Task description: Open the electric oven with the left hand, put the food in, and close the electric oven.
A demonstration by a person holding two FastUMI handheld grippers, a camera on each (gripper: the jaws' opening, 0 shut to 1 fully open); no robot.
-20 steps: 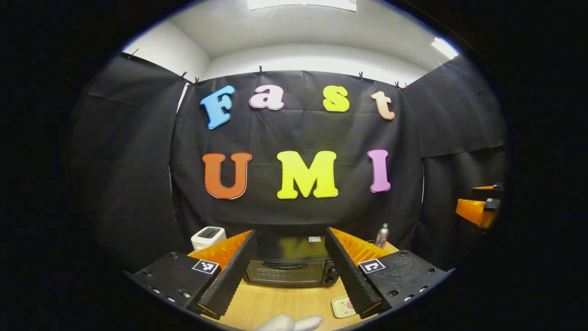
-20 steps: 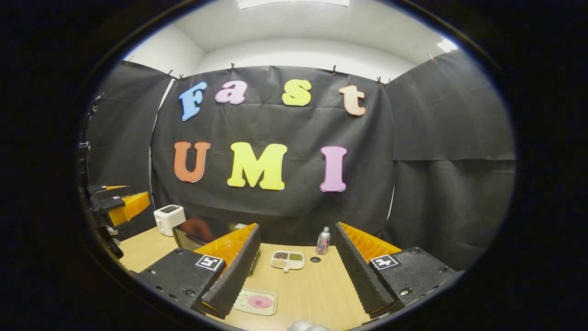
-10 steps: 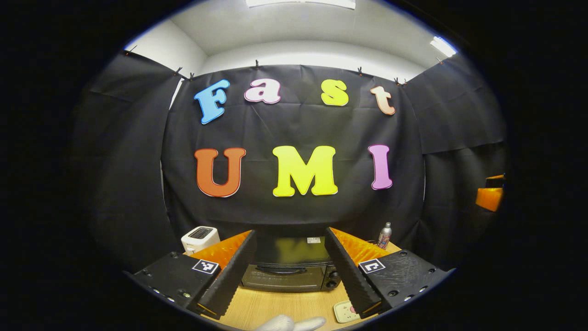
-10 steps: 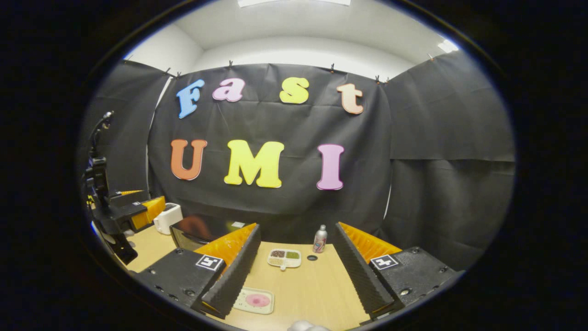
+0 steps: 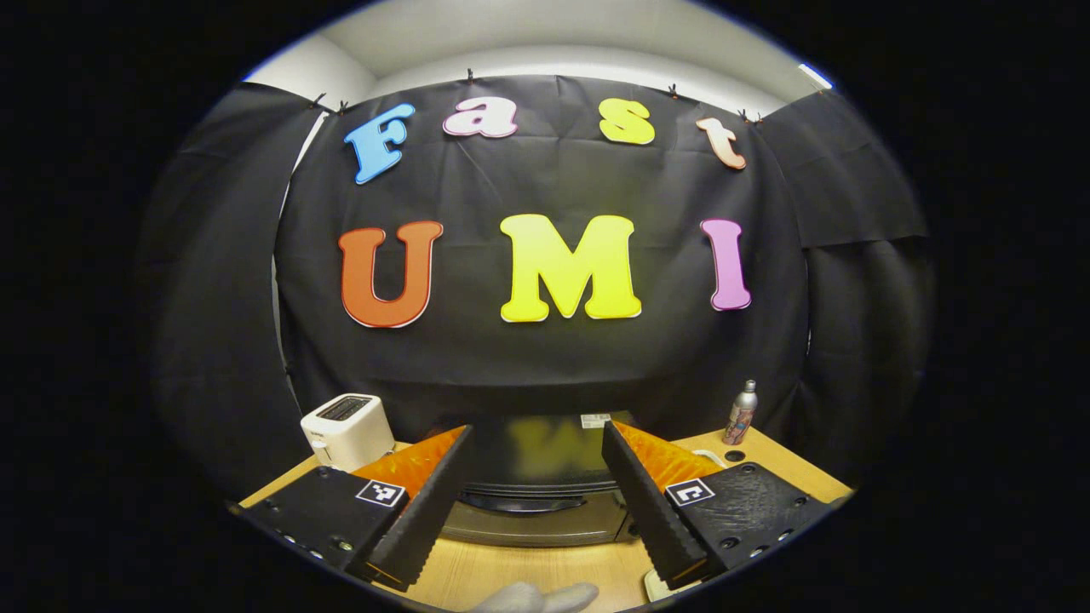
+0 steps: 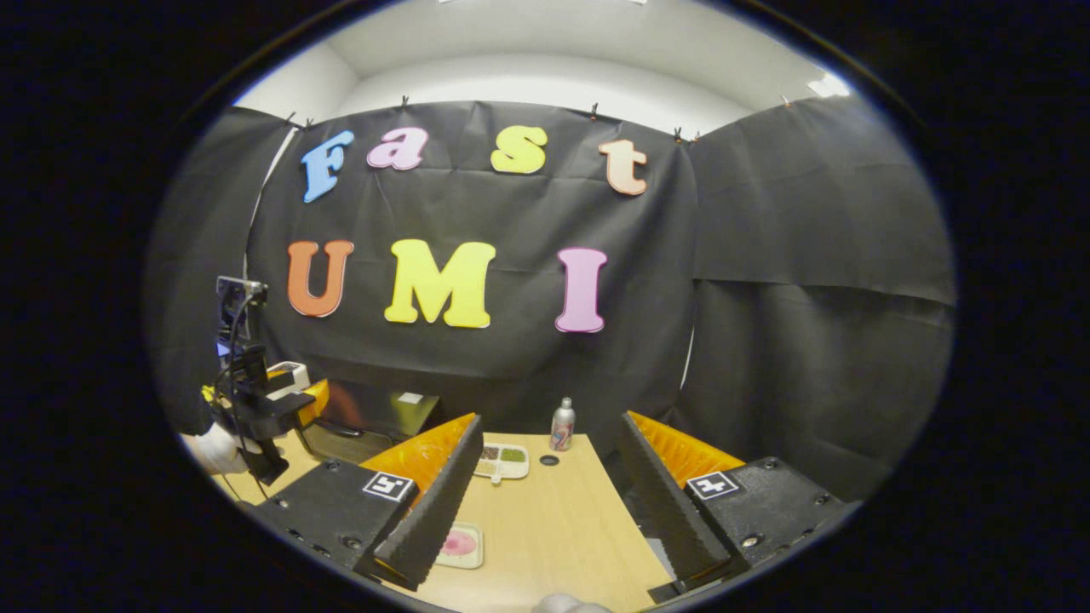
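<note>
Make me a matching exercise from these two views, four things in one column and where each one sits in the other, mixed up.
Things:
1. toaster
2. oven
3. bottle
4. pink plate

Places:
A. far right on the table, by the wall
B. straight ahead between the left gripper fingers
C. near edge of the table, by the right gripper
D. left of the oven

Pairs: 1-D, 2-B, 3-A, 4-C
</note>
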